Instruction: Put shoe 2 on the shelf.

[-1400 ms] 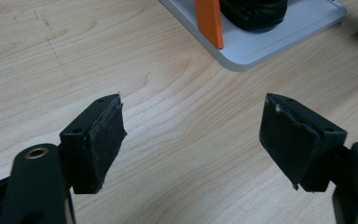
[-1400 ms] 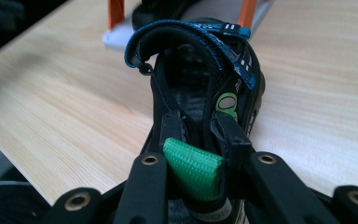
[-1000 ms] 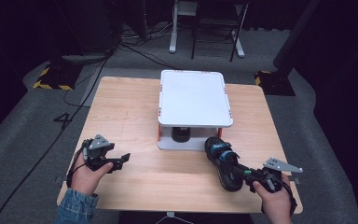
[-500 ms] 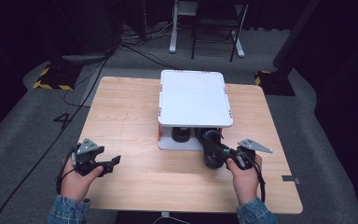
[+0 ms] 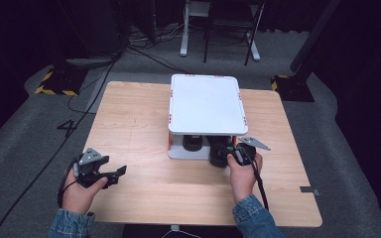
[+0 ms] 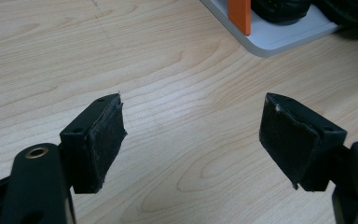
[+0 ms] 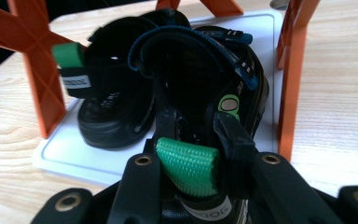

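A black shoe [image 7: 200,79] with a green heel loop [image 7: 189,165] is clamped at its heel by my right gripper [image 7: 193,123]. Its toe lies on the lower plate [image 7: 60,149] of a white two-level rack [image 5: 206,104], beside a second black shoe [image 7: 112,107] that stands there. In the high view the right gripper [image 5: 230,156] is at the rack's front right, with the held shoe [image 5: 220,152] half under the top board. My left gripper [image 5: 119,173] hovers over bare wood at the front left. Its jaws [image 6: 191,135] are wide apart with nothing between them.
Orange posts [image 7: 32,60] [image 7: 291,79] flank the rack's lower opening on both sides. The rack's corner [image 6: 279,39] lies ahead and to the right of the left gripper. Bare wooden tabletop [image 5: 129,124] stretches left of the rack.
The right hand has carried the shoe from the table's front right toward the rack and into its lower level. The left hand has barely shifted.
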The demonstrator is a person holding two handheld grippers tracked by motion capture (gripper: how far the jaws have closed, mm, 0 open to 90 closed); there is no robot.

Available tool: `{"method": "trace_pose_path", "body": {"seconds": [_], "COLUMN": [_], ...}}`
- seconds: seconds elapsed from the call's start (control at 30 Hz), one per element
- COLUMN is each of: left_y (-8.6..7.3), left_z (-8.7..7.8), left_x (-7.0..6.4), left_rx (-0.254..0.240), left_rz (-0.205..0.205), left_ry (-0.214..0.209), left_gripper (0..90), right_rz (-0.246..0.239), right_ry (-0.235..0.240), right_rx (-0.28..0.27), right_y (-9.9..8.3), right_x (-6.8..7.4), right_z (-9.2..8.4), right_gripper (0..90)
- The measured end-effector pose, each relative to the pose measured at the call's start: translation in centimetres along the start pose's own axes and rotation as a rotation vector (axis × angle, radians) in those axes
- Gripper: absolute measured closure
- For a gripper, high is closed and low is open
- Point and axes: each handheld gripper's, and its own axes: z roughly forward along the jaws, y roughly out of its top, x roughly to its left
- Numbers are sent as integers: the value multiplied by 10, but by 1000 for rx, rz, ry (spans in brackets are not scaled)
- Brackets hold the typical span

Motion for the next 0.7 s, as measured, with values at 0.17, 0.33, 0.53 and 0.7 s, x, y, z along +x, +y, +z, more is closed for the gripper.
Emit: {"method": "trace_pose_path", "body": {"seconds": [0.17,0.33,0.53,0.7], "left_y": [1,1,2,3], "left_z": [-1,0,3,5], "left_x": [0,-1,-3,-6], "left_rx": [-5,-2,5,13], "left_rz": [3,9,10,14], "left_ry": [2,1,-3,-8], "left_gripper": [226,227,226,226], "right_rz": [-6,-55,-216,-348], "right_ry": [23,101,182,230], "right_rx": [-15,-34,-69,72], "right_y": [0,2,-3,-24], "right_x": [-1,-5,-6,-12], "right_z": [4,-2,-42,-63], "right_gripper": [643,404,339,602]}}
